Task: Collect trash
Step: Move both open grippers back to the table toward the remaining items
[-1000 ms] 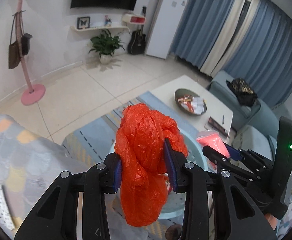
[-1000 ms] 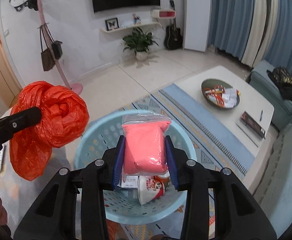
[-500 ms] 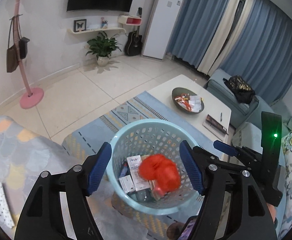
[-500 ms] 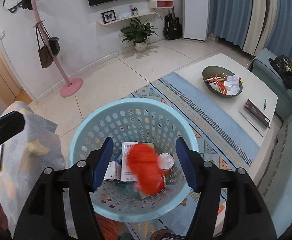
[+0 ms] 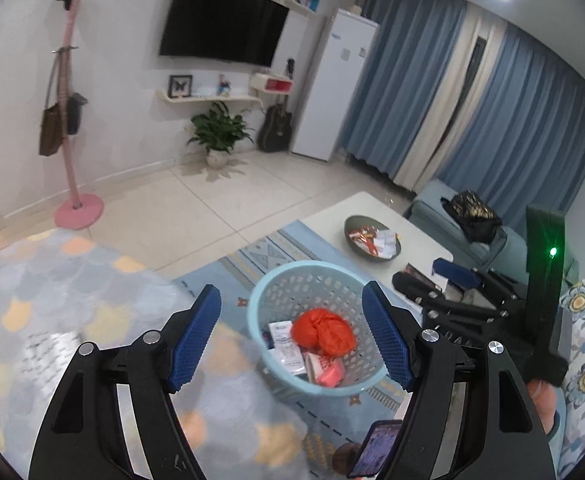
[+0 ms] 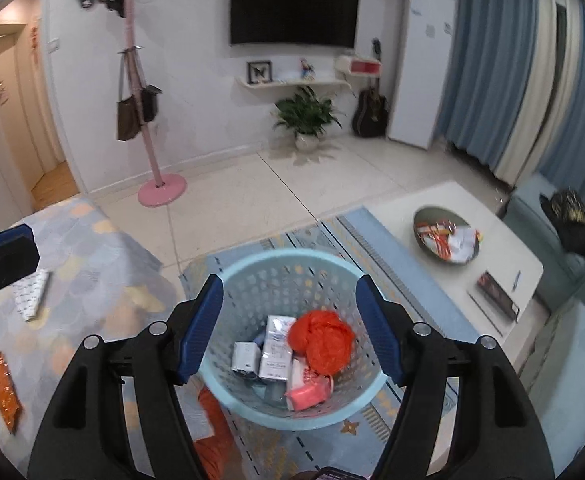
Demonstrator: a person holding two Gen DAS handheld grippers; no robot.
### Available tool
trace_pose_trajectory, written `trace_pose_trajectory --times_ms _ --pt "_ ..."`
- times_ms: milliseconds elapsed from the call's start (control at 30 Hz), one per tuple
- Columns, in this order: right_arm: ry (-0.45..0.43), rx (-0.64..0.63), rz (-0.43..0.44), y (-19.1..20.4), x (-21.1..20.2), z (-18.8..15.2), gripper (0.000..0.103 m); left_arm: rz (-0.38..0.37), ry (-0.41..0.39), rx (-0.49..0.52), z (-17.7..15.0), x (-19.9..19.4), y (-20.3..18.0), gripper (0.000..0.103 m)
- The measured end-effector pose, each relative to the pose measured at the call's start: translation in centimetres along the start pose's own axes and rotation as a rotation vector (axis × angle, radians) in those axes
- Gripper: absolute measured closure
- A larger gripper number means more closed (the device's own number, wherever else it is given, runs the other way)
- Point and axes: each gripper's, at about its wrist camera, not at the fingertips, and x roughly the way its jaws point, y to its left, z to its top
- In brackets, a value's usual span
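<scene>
Both bags now lie in the basket [image 6: 228, 396]: red bag [image 6: 321, 341], pink bag [image 6: 307, 395]. My left hand-held gripper [image 5: 292, 334] and right hand-held gripper [image 6: 290, 328] gape apart, ready for more trash.

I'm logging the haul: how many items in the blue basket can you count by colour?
In the blue basket, right wrist view:
Red-orange plastic bag: 1
Pink pouch: 1
White or silver cartons: 2
Red-printed cup: 1
Total: 5 visible; more may be hidden underneath.

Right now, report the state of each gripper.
Left gripper: open, holding nothing, above the basket.
Right gripper: open, holding nothing, above the same basket.
</scene>
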Motion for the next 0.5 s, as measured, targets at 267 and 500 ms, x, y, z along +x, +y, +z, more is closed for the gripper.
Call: trace_pose_trajectory --times_ms 267,500 --pt "-0.07 -0.068 0.137 6.8 -3.8 0.4 0.031 0.082 -0.074 -0.1 -3.3 -7.8 5.5 0.031" --pt "-0.102 -0.128 0.247 13.8 -4.6 -1.4 0.027 0.217 -0.124 -0.21 -6.7 -13.9 12.3 0.031"
